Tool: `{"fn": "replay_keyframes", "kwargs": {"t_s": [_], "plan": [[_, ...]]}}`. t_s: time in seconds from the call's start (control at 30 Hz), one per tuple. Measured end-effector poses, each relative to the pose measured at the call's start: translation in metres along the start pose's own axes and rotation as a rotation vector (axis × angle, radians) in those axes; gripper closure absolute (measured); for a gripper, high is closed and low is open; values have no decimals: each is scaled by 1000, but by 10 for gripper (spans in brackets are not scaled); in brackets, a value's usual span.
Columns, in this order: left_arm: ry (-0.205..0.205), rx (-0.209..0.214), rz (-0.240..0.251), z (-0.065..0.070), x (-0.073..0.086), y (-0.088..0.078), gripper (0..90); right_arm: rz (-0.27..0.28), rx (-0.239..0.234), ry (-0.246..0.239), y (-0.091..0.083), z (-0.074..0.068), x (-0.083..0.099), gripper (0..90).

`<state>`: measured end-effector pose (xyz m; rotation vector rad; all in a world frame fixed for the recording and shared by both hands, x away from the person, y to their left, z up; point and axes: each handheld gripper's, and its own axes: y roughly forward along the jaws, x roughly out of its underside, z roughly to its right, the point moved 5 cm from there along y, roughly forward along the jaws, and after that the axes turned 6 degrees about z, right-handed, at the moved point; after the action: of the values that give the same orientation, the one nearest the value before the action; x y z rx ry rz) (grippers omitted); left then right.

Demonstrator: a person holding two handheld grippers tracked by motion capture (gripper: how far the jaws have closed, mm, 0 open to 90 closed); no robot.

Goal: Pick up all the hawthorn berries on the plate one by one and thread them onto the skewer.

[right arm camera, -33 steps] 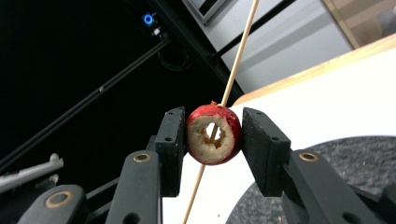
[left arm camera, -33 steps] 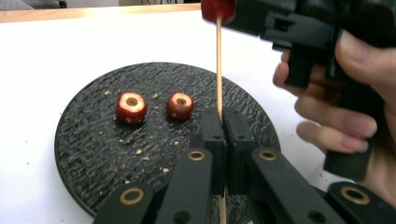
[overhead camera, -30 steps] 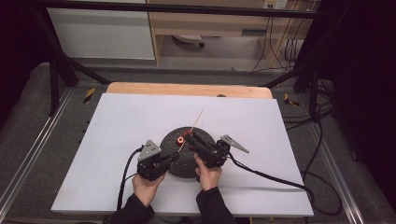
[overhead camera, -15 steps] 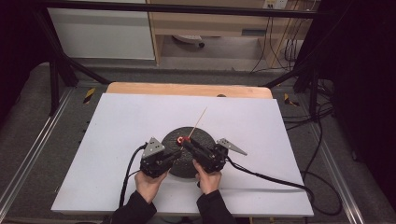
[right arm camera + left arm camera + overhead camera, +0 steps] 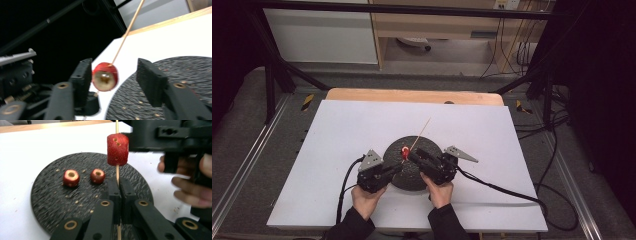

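My left gripper (image 5: 119, 182) is shut on the lower part of a thin wooden skewer (image 5: 117, 171), which slants up over a black round plate (image 5: 55, 200). A cored red fruit (image 5: 117, 149) is threaded on the skewer above the pads. My right gripper (image 5: 113, 70) straddles that fruit (image 5: 105, 77). Its jaws have just been opening. The left pad is close beside the fruit and the right pad stands well clear of it. In the high view both grippers (image 5: 398, 167) (image 5: 409, 155) meet over the plate (image 5: 412, 177).
Two more cored red fruits (image 5: 71, 177) (image 5: 97, 175) lie on the plate among crumbs. The plate rests on a white tabletop (image 5: 337, 130) with a wooden strip (image 5: 412, 95) along its far edge. Cables trail from both grippers toward the near edge.
The red fruit has slid a little down the skewer toward my left gripper. Both hands have stayed nearly where they were.
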<state>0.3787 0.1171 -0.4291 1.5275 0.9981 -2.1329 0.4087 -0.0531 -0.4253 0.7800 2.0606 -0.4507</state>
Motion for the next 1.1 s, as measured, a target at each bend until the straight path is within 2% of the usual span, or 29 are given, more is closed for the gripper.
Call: {"fn": "replay_keyframes", "kwargs": {"t_s": [0.03,0.1,0.13,0.17,0.2,0.23,0.27,0.3,0.33,0.37,0.4,0.43,0.47,0.5,0.53,0.73,0.9,0.93,0.97,1.1], "plan": [[2,-4,-3,-2,1,-3,881,-46,14,-35,-2,2,-2,374],[8,-14,-11,-6,4,-8,881,-97,27,-70,-4,5,-4,314],[12,-17,-12,-8,6,-12,881,-97,27,-70,-4,5,-4,314],[13,-20,-14,-10,7,-15,881,-127,38,-91,-5,7,-4,288],[15,-25,-15,-12,8,-18,881,-164,54,-137,-7,11,-6,238],[15,-28,-17,-14,9,-21,881,-164,54,-137,-7,11,-6,238],[20,-33,-19,-17,11,-25,881,-218,79,-176,-9,15,-7,188],[23,-34,-22,-18,11,-27,881,-218,79,-176,-9,15,-7,188],[30,-39,-26,-20,13,-30,881,-240,85,-187,-9,17,-8,171],[34,-39,-32,-21,14,-32,881,-271,91,-198,-10,20,-8,151],[38,-41,-36,-22,15,-35,881,-332,108,-222,-11,25,-8,124],[45,-45,-42,-23,17,-37,881,-332,108,-222,-11,25,-8,124],[51,-47,-46,-24,18,-40,881,-388,131,-239,-11,30,-9,100],[55,-48,-48,-25,20,-42,881,-388,131,-239,-11,30,-9,100],[57,-51,-51,-26,21,-44,880,-433,145,-255,-12,34,-9,86],[60,-56,-80,-36,34,-56,881,-551,186,-322,-11,42,-12,47],[45,-57,-95,-45,43,-64,880,-599,198,-356,-8,43,-15,42],[42,-56,-96,-46,44,-65,881,-628,208,-384,-6,43,-16,35],[40,-53,-94,-47,45,-66,881,-628,208,-384,-6,43,-16,35],[52,-52,-101,-48,48,-67,880,-671,215,-406,1,42,-16,32]]}}
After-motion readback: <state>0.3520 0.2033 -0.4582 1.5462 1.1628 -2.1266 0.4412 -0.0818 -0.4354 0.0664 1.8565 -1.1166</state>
